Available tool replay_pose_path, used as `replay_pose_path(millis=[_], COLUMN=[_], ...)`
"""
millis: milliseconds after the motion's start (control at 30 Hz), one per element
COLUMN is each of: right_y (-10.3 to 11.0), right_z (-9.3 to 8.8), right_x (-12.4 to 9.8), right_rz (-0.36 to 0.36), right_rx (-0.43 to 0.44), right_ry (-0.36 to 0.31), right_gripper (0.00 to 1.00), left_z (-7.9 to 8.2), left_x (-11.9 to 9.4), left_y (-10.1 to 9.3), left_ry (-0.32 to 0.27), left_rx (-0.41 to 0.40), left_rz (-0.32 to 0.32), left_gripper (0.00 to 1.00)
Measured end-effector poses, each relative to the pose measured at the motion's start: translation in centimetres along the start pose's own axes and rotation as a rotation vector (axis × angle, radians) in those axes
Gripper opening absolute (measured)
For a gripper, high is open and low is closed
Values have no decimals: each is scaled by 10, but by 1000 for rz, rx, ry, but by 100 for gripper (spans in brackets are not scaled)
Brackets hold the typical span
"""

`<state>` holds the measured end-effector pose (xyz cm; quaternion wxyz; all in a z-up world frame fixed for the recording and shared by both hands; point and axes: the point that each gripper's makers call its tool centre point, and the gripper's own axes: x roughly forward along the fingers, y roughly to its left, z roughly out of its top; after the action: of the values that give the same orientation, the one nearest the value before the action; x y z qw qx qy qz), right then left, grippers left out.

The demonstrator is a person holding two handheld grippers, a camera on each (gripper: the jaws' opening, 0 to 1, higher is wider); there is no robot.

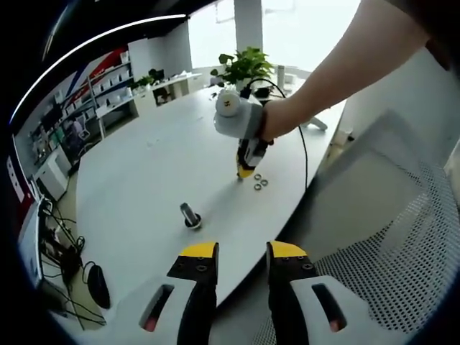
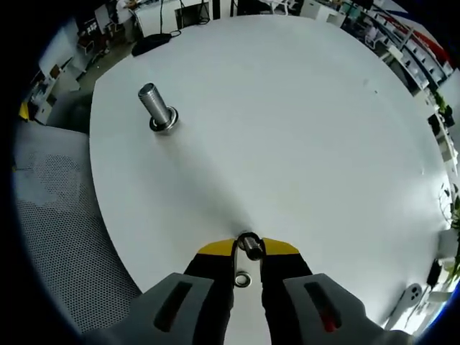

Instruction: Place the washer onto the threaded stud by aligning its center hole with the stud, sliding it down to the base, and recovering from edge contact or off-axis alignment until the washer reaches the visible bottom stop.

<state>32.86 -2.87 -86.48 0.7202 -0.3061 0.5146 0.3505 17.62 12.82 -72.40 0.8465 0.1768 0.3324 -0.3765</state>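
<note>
**Fingers closing on a washer at the table**

Right gripper [image 2: 248, 248] has its yellow tips nearly together on a washer [image 2: 251, 246] against the table [image 2: 287, 129]; another washer [image 2: 242, 279] lies between the jaws, nearer the camera; whether the grip is firm I cannot tell. Left gripper [image 1: 243, 253] hangs off the table edge, jaws apart and empty. The stud [image 2: 156, 106] stands well apart, upright on its base. Lift only one washer; keep it flat, centre its hole over the stud, then lower it straight.

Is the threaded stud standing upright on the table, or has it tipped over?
Upright. The threaded stud stands on its round base on the white table, apart from the right tongs, in both views.
</note>
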Motion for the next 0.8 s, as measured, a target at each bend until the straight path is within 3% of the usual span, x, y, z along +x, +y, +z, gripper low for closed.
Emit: replay_pose_path(millis=[400,800], right_y=[0,3], right_z=[-2,-3], right_x=[6,4], right_rz=[1,12], right_rx=[-8,42], right_ry=[7,-3], right_gripper=[15,19], left_z=[-1,2], left_x=[0,-2], left_y=[2,3], left_ry=[5,-11], left_rx=[11,14], left_rz=[15,16], left_gripper=[25,25])
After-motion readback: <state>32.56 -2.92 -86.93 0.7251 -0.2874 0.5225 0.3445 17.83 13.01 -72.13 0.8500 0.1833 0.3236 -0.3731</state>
